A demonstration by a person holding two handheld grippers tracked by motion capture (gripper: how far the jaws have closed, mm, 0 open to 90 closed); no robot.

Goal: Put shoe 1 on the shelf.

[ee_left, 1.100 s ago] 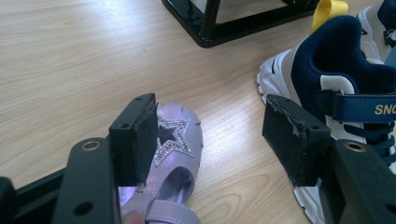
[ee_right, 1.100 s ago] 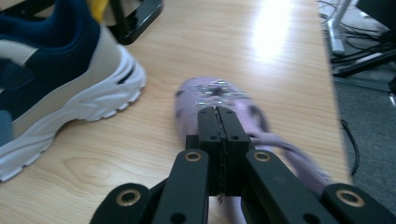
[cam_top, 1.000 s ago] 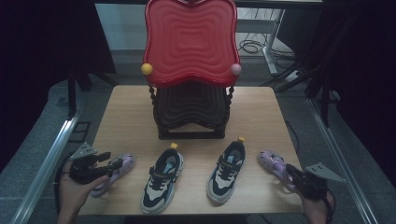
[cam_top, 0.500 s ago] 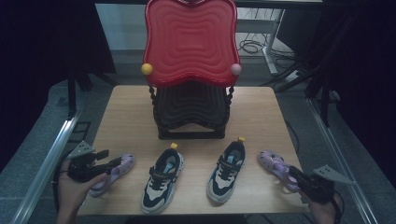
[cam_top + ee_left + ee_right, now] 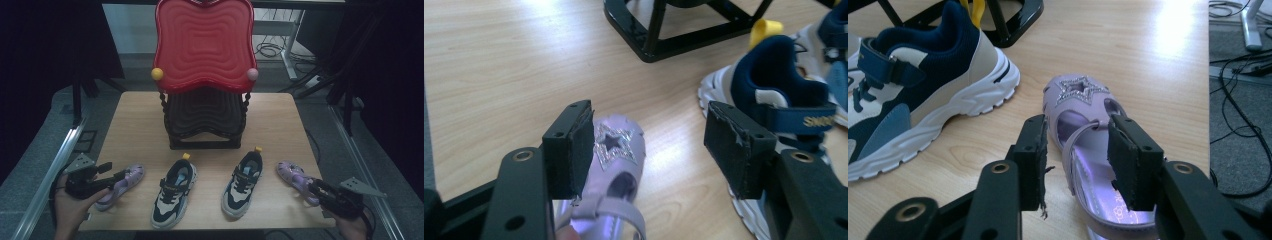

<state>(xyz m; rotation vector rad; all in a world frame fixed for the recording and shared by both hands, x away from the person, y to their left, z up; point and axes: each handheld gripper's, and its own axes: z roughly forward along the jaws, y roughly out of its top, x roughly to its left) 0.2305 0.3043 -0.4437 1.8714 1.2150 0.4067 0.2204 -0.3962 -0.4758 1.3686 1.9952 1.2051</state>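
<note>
A: From the high view, what does the surface look like?

B: A light wooden table stands on grey floor between dark curtains. A red chair sits at its far middle, and two navy sneakers lie side by side near the front edge. One lilac sandal lies at the front left and the other lilac sandal at the front right, each close to a side edge. The middle band of the tabletop lies bare.

A: And the left gripper view?

B: The left gripper has its jaws spread wide. One pad sits just beside the sandal's star toe; the other is apart from it. Bare wood stretches ahead to the chair's black base.

A: The right gripper view?

B: The right gripper has just been opening. Its jaws straddle the sandal's heel strap without pinching it. The table's edge and floor cables lie close on the right.
</note>
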